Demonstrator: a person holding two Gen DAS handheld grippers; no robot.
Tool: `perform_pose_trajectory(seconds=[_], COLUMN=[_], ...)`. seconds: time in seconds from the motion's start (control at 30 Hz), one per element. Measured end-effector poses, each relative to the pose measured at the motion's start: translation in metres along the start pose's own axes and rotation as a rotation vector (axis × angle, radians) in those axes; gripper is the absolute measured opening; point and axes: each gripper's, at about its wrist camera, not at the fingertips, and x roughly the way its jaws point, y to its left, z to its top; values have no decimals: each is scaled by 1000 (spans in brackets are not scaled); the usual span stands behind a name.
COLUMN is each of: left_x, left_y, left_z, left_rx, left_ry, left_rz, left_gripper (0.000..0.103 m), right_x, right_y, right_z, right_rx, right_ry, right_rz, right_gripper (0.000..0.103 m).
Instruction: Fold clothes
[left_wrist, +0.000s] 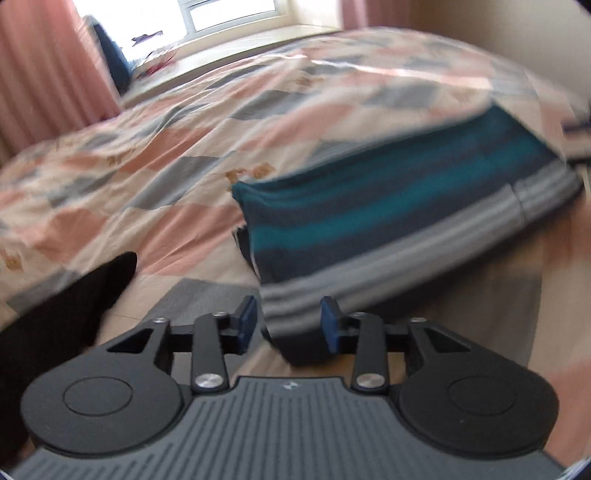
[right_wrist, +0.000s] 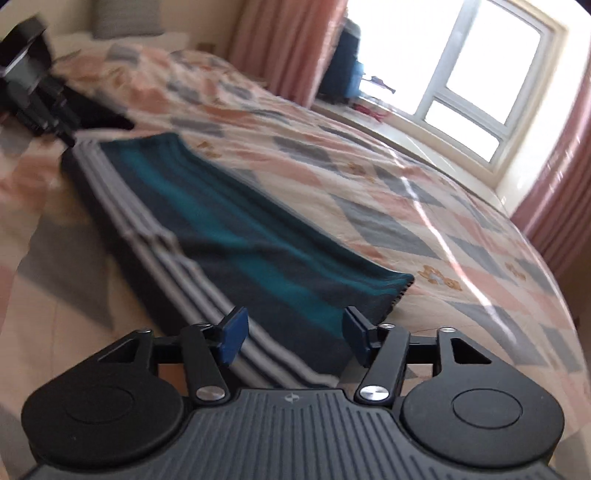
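While both of your grippers sit at opposite ends of the garment, entries run near to far. 1: left gripper (left_wrist: 288, 325), jaws parted, the grey-striped corner of the striped garment (left_wrist: 388, 206) between them, grip unconfirmed. 2: right gripper (right_wrist: 291, 334), jaws wide, straddling the garment's near edge, nothing clamped. 3: garment, a long narrow band flat on the patchwork quilt (right_wrist: 406, 192), apparently folded lengthwise. Remaining, by estimate: the crosswise fold. 4: window (right_wrist: 480, 81) beyond.
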Motion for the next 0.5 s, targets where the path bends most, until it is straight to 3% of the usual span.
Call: perform_pose_trajectory(seconds=[0.13, 0.17, 0.23, 0.27, 0.33, 0.37, 0.5], left_x=[16, 24, 44, 54, 68, 70, 78], left_y=[-63, -77, -95, -99, -102, -100, -92], left_z=[-25, -32, -42, -47, -56, -59, -76], left_rx=[431, 534, 679, 724, 798, 810, 857], left_ry=[-24, -40, -57, -55, -49, -53, -30], left_rz=[128, 170, 230, 252, 293, 287, 311], left_gripper=[42, 48, 54, 55, 45, 40, 28], right_x=[12, 19, 34, 42, 56, 57, 65], right_y=[60, 71, 85, 87, 82, 76, 67], right_z=[-22, -28, -39, -43, -48, -48, -56], right_rx=[-426, -515, -658, -701, -727, -697, -676], right_ry=[15, 11, 9, 25, 71, 76, 125], right_rz=[-88, -109, -144, -162, -184, -150, -152], right_gripper=[80, 80, 78, 70, 42, 33, 30])
